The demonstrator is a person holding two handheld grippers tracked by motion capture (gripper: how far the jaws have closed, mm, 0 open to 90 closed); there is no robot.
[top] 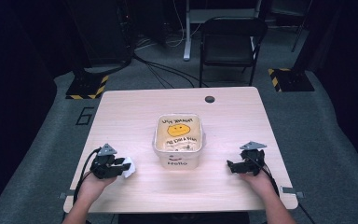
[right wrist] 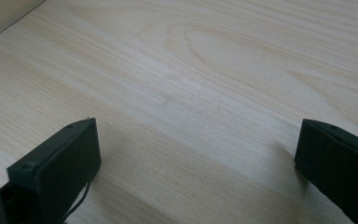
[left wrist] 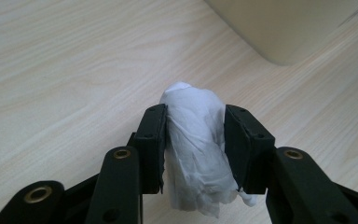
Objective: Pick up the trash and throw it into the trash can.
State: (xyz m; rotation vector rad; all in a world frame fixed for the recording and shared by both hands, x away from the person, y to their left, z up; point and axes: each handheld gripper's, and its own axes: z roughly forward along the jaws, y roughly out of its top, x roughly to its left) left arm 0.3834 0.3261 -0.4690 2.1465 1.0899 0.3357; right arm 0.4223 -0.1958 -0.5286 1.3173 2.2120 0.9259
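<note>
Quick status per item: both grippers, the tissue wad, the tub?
left gripper: shut on the tissue wad
tissue wad: crumpled, pinched between the jaws
right gripper: jaws wide open, nothing between them
tub: upright, no lid on, mid-table
chair: upright beyond the table

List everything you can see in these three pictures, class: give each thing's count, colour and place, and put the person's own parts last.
table: one, pale wood, centre of the high view.
tub: one, cream with a yellow face and writing inside, "Hello" on its near wall, middle of the table.
tissue wad: one, white, crumpled, near left of the table, pinched in the left tool.
grommet: one, dark, far edge of the table.
chair: one, black, beyond the table.
striped floor plates: two, black and yellow, either side past the table.
cables: several, dark, on the grey floor behind.
left tool: one, black, shut on the tissue wad.
right tool: one, black, jaws wide apart over bare table.
forearms: two, at the near edge.
</note>
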